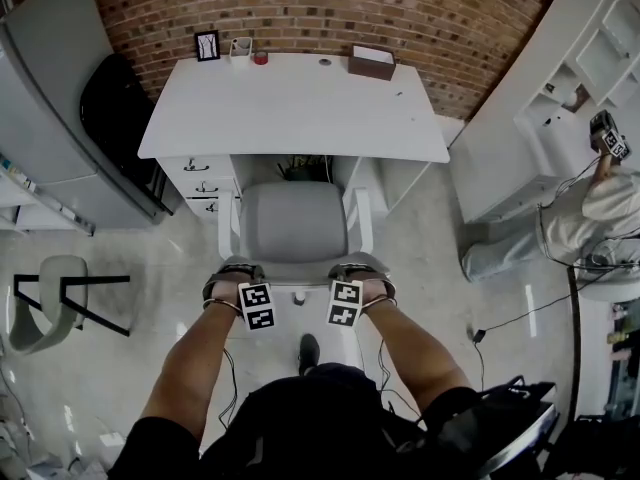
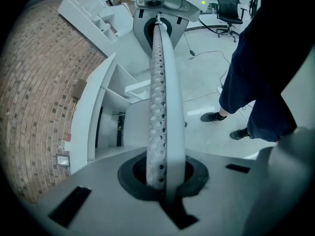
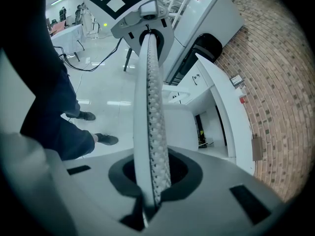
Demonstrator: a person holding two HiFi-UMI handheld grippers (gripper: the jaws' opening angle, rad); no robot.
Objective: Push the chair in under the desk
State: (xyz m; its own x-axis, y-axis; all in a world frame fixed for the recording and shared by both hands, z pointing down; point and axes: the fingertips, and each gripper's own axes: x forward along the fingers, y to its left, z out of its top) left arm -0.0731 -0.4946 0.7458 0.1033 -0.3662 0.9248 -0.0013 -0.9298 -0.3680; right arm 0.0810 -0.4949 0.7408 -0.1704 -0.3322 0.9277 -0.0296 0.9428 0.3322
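A grey-seated chair (image 1: 293, 221) with white arms stands in front of the white desk (image 1: 290, 103), its seat front at the knee opening. My left gripper (image 1: 235, 276) and right gripper (image 1: 357, 274) are both shut on the top edge of the backrest, one toward each end. In the left gripper view the backrest's perforated edge (image 2: 162, 92) runs up out of the left gripper (image 2: 162, 173) to the other gripper. The right gripper view shows the same edge (image 3: 152, 97) pinched in the right gripper (image 3: 152, 181), with the desk (image 3: 224, 102) to the right.
On the desk's far edge stand a picture frame (image 1: 207, 45), a cup (image 1: 240, 47) and a brown box (image 1: 371, 62). Drawers (image 1: 200, 183) sit under the desk's left side. A grey cabinet (image 1: 50, 98) and another chair (image 1: 50, 303) are left; a white shelf unit (image 1: 560, 98) and a person (image 1: 590, 218) are right.
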